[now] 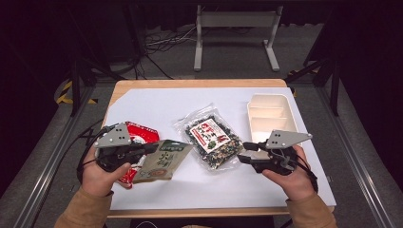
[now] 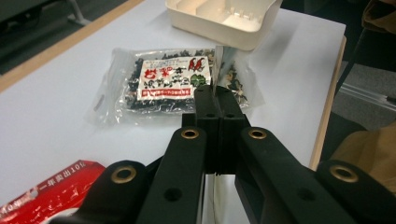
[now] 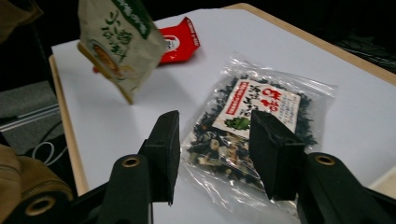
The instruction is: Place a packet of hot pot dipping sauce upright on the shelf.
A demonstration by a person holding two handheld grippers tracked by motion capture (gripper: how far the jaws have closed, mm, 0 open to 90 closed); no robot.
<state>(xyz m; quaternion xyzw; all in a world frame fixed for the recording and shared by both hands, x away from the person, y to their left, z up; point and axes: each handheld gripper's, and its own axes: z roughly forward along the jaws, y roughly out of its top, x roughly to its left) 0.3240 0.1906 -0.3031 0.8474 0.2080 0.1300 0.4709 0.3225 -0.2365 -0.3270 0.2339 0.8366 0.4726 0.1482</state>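
Foil-and-paper laminate makes up the beige pouch (image 1: pixel 164 160), which the left gripper (image 1: pixel 153 148) pinches by its upper edge; in the left gripper view the jaws are pressed together on a thin sheet edge. In the right gripper view the pouch hangs clear of the counter (image 1: pixel 157 107)

Landmark: the clear seaweed bag (image 1: pixel 212 137), lying flat at the counter's centre
- Beige pouch: just left of the seaweed bag, overlapping the red packet (image 1: pixel 139 134), which lies farther left
- White tray (image 1: pixel 269 114): right of the seaweed bag, near its far corner
- Right gripper (image 1: pixel 243 153): at the seaweed bag's near right corner, jaws spread, nothing between the pads

Handling, judged from appearance:
- Pouch looks light and fairly stiff; it keeps its shape while hanging
- Glossy film is probably slippery; grip the flat sealed edge, not the bulging middle
- Seaweed bag looks soft and crinkly, contents brittle; take it by a margin of clear film
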